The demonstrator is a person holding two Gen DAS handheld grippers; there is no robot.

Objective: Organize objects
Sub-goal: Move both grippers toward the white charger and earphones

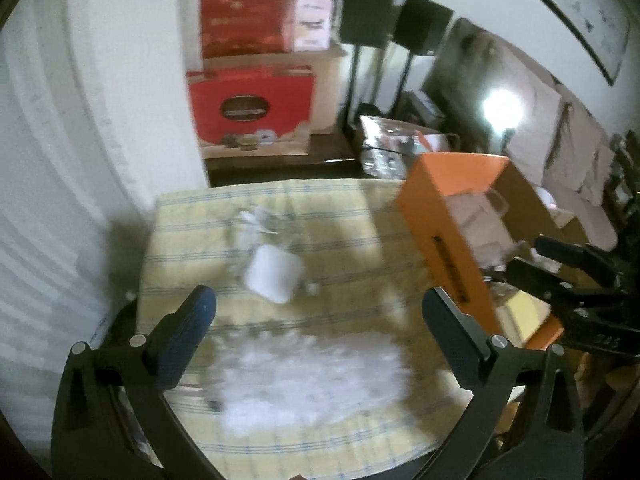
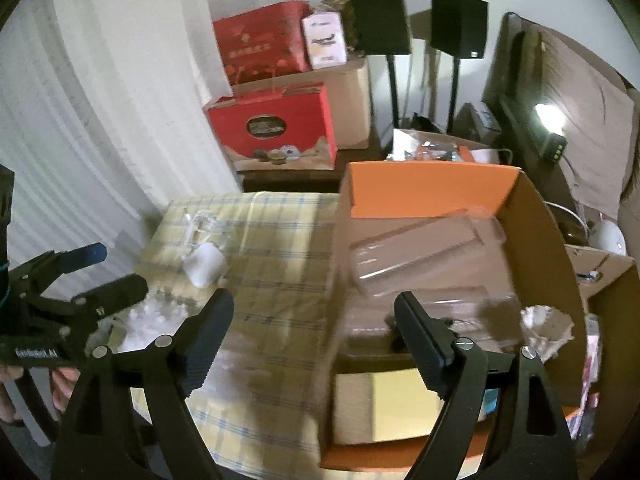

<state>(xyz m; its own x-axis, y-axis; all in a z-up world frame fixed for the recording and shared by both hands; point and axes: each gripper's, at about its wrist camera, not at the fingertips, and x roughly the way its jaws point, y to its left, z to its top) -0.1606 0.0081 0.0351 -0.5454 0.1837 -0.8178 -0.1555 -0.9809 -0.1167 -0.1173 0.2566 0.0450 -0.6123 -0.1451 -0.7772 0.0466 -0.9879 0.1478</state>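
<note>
Fluffy white stuff, blurred and hard to name, lies closest to the left gripper, right between its spread fingers on the yellow checked cloth. Nothing is held there; the jaws stand wide, which looks like a line-up for a pick and not a carry. Just beyond sits a small white case, rounded like an earbud box, touching a crinkle of clear plastic wrap at the far side of the cloth. Over on the right, the orange box stands open on the table, its near wall towards the loose items, a sensible spot for a collecting bin since both arms can reach it. Inside it I can make out clear plastic packets lying flat and a crumpled bit of clear wrap by the right wall, so some sorting seems done. Right gripper hovers over the box's near edge, jaws apart and empty, likely clear of the left one's path. My read: white case, fluff and wrap remain out on the cloth, well apart from the box, and the fluff is the probable next grab. Soft, loose material may slip or shed when pinched.
</note>
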